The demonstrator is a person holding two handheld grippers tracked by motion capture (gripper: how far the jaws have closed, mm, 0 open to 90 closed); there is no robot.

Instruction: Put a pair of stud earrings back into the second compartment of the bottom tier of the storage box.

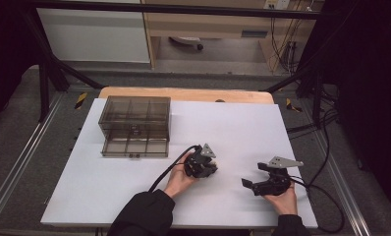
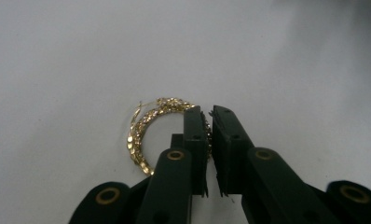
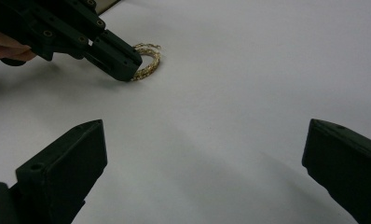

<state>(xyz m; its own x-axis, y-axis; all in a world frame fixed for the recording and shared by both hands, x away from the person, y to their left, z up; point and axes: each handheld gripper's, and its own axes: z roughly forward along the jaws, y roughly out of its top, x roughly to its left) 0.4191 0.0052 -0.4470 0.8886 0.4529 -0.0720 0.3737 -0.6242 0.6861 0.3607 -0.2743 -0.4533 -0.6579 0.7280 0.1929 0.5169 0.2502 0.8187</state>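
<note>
Gold braided hoop earring (image 2: 148,128), thin metal w/ a wire clasp at its top, lies flat on the white surface (image 2: 81,56), near the middle and a bit toward the person's side. In the left gripper view one stretch of the hoop's rim runs in between the two black fingers (image 2: 195,135) of the left gripper (image 2: 208,116); the fingers are drawn together on that stretch w/ just a narrow slit between them, so the grip looks made. The right gripper view agrees: the left gripper (image 3: 123,63) tips down onto the hoop (image 3: 148,58) at the surface.

So, judged from this: the pinch is done, the lift isn't. The earring rests on the surface, not raised.

Right gripper (image 1: 256,178) sits apart to the right, low over bare surface, its fingers (image 3: 67,172) spread wide w/ nothing between them; idle.

Farther out, at the back left of the surface, a smoky transparent plastic organiser box (image 1: 134,125) w/ divided compartments and small drawers at the front. Probably where the earring goes, though that's a guess. If so, what's left: lift, carry over to the box, drop into a compartment or drawer. Thin hoop held by one edge could swing or slip on the way.
</note>
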